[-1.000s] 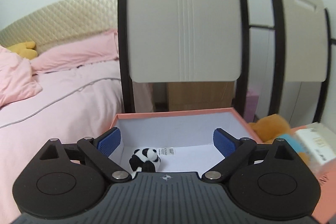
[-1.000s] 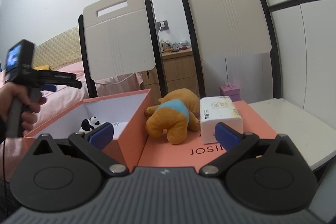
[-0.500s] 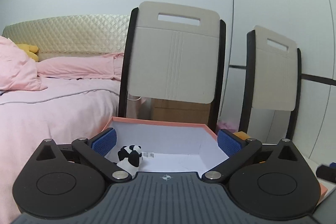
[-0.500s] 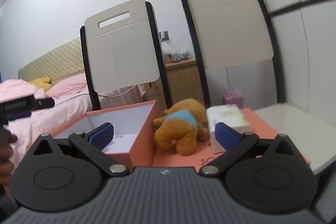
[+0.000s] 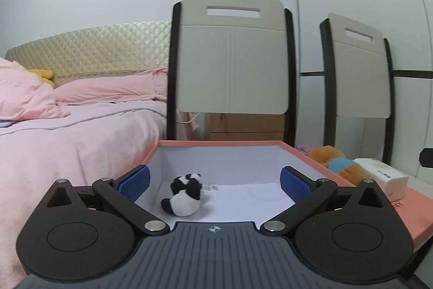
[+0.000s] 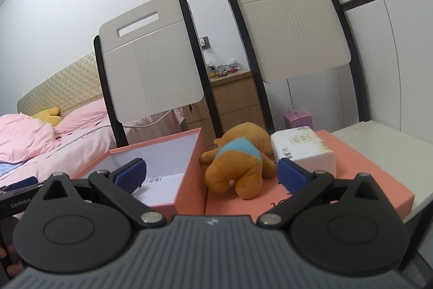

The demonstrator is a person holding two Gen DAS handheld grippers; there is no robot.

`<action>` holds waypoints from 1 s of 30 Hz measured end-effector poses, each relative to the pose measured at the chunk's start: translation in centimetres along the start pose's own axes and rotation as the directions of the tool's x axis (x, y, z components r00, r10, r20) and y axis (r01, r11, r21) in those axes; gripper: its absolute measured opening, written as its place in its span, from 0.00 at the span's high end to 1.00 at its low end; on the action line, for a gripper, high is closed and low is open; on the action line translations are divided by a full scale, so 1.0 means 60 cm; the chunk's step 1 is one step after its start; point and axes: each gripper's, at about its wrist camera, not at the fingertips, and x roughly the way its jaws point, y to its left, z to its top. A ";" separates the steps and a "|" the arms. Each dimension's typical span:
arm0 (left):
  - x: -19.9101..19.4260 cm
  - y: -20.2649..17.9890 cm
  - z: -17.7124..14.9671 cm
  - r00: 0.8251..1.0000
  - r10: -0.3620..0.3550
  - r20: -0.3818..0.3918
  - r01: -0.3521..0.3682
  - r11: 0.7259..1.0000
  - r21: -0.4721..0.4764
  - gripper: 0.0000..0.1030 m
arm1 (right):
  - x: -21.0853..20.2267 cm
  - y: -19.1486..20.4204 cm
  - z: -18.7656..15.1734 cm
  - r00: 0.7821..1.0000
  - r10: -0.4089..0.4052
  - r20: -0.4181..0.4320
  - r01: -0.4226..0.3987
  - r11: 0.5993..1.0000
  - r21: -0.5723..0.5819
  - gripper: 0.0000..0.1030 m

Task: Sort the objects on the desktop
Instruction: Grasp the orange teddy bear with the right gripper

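Observation:
A small panda plush (image 5: 184, 194) lies on the white floor of an open salmon-pink box (image 5: 222, 143), toward its left side. My left gripper (image 5: 215, 180) stands open at the box's near edge, its blue pads wide apart and touching nothing. In the right wrist view the same box (image 6: 189, 161) is at the left. An orange plush bear with a blue top (image 6: 239, 160) and a white tissue pack (image 6: 301, 151) rest on the flat pink lid (image 6: 351, 188). My right gripper (image 6: 211, 171) is open, short of the bear, holding nothing.
Two beige chairs with black frames (image 6: 151, 58) (image 6: 292, 26) stand behind the table. A bed with pink bedding (image 5: 67, 132) is at the left, a wooden nightstand (image 6: 235, 99) behind. The white tabletop (image 6: 384, 137) runs to the right. A hand (image 6: 10, 262) shows at lower left.
The left gripper has drawn back and sunk lower, so the panda now sits farther ahead inside the box. The right view shifted slightly; the left tool dropped to its lower left edge.

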 end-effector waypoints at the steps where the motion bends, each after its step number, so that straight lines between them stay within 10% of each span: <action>1: 0.000 0.002 0.001 1.000 0.001 0.000 -0.001 1.000 -0.008 0.00 | 0.003 0.002 0.002 1.000 0.006 -0.008 -0.006 1.000 -0.006 0.00; 14: 0.002 0.020 -0.023 1.000 -0.002 -0.030 0.001 0.999 -0.052 0.00 | 0.150 0.040 0.112 0.999 0.036 -0.039 -0.041 0.991 -0.124 0.00; 30: 0.012 0.033 -0.035 0.999 -0.002 -0.055 -0.003 0.996 -0.084 0.00 | 0.345 -0.039 0.035 0.966 -0.055 -0.251 0.040 0.997 -0.065 0.13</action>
